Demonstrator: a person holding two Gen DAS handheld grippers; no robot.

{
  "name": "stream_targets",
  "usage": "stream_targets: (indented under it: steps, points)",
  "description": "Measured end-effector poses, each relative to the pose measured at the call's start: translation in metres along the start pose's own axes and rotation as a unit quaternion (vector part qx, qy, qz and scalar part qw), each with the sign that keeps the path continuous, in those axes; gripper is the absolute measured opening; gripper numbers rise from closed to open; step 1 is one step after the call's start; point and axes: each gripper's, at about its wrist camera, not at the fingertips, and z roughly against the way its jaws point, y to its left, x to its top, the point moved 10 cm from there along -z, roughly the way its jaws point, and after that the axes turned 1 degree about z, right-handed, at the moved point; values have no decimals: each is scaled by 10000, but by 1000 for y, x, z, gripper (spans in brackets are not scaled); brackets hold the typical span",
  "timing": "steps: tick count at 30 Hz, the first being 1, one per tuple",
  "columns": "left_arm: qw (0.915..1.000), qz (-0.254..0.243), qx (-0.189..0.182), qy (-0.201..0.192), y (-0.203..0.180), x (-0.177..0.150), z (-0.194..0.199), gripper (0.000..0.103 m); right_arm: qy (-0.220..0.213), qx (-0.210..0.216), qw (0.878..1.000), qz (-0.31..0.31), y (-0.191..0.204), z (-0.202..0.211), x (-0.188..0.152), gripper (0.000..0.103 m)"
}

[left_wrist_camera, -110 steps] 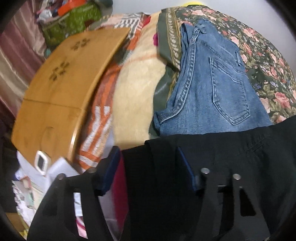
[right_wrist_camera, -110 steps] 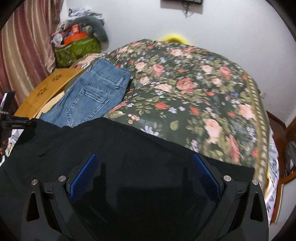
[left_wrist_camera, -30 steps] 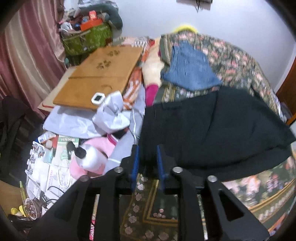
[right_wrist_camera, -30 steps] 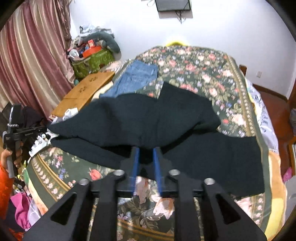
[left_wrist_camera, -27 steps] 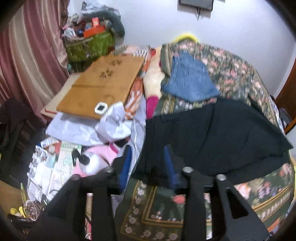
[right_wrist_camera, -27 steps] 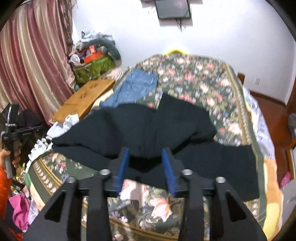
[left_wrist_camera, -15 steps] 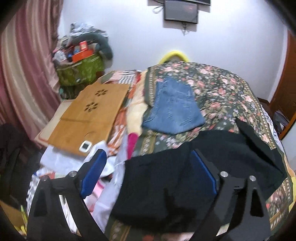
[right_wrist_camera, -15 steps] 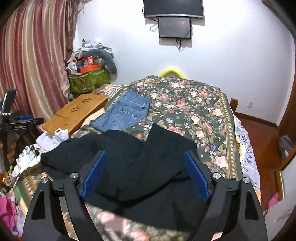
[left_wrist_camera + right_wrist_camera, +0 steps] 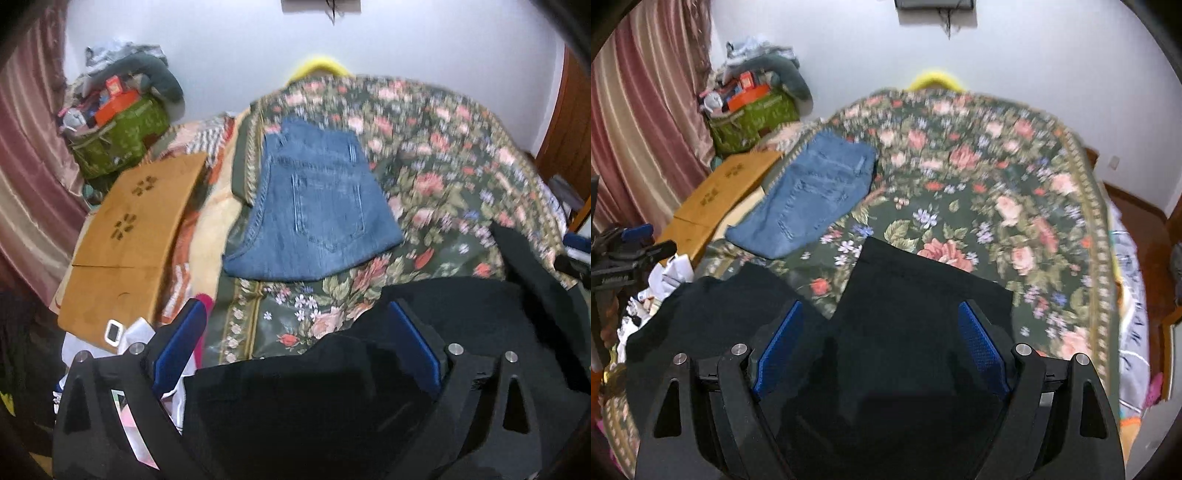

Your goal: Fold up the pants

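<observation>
White walls and a floral bedspread [image 9: 1015,177] fill the background. Left claw [image 9: 295,339] is spread wide, grasping nothing, above the near edge of the black pants [image 9: 461,325]. Right claw [image 9: 879,339] is likewise released over the black pants [image 9: 916,302], which lie rumpled on the bed's near end. Farther off, folded blue jeans [image 9: 812,199] rest near a wooden board [image 9: 129,229].

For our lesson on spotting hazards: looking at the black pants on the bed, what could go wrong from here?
1. The black pants lie uneven, one section splayed leftward; folding now may set creases.
2. Their left edge sits at the bedside and could slide off.
3. They lie close to the folded jeans, which a fold could disturb.
</observation>
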Motion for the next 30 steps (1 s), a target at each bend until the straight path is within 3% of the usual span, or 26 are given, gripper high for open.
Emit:
stream_targets:
  steps: [3,10,12,15,17,18,25,30]
  points:
    - [9998,-90,74,152,-1,-7,-18,99,275,118,9995,-96,-5,-30,6,82]
    - [9987,-406,164,279,-7,-18,-37,99,783,314,9960,-306,-9,-85,8,64]
    - [9985,-442,178,279,-8,-18,-37,99,714,297,9964,-352,-9,-90,8,59]
    - [9984,-451,199,295,-8,-19,-37,99,604,248,9971,-389,-11,-88,9,36]
    - [9984,-422,174,326,-9,-20,-35,99,588,207,9972,-413,-13,-86,9,14]
    - [9985,-412,156,339,-10,-20,-33,99,603,181,9971,-428,-14,-86,11,13]
    - [9981,-590,12,196,-27,-24,4,99,133,31,9986,-509,-21,-32,16,11]
    - [9967,-789,-179,105,-54,-31,34,99,-465,-126,9961,-742,-46,48,20,11]
